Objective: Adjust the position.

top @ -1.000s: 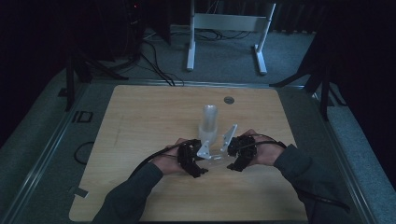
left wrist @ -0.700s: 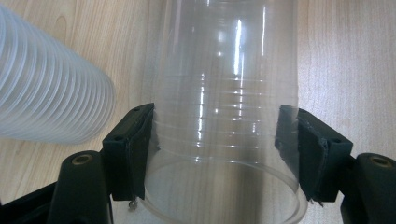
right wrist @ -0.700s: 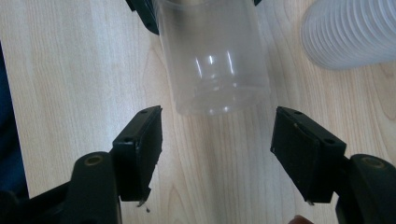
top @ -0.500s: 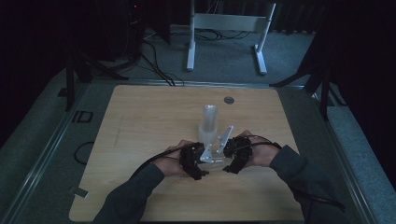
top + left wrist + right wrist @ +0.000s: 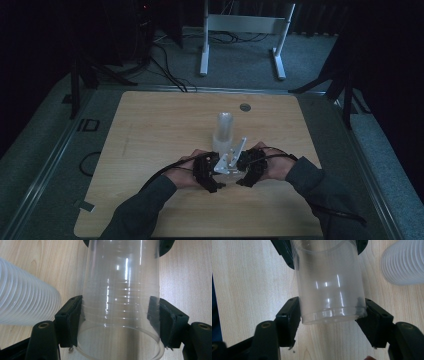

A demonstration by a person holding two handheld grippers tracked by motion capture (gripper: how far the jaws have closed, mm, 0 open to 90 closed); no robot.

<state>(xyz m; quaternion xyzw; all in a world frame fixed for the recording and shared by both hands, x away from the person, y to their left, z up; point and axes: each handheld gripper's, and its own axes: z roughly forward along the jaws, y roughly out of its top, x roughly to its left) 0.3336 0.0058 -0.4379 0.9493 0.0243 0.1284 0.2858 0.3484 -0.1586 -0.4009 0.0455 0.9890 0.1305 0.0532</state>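
Near counter [image 5: 150,125] front edge | left tool [image 5: 117,315] pinches clear cup [image 5: 121,295] | right tool [image 5: 329,315], jaws just closing, grips its base | cup stack [image 5: 224,131] behind

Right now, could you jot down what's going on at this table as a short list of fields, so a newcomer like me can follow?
Surface: wooden table
Held thing: clear plastic cup, lying on its side between the two hands
Left tool: pads pressed on the cup near its wide rim
Right tool: jaws just closing, pads against the cup's narrow base end
Nearby: stack of clear cups standing just behind the hands
Also on table: small round grey disc near the far edge
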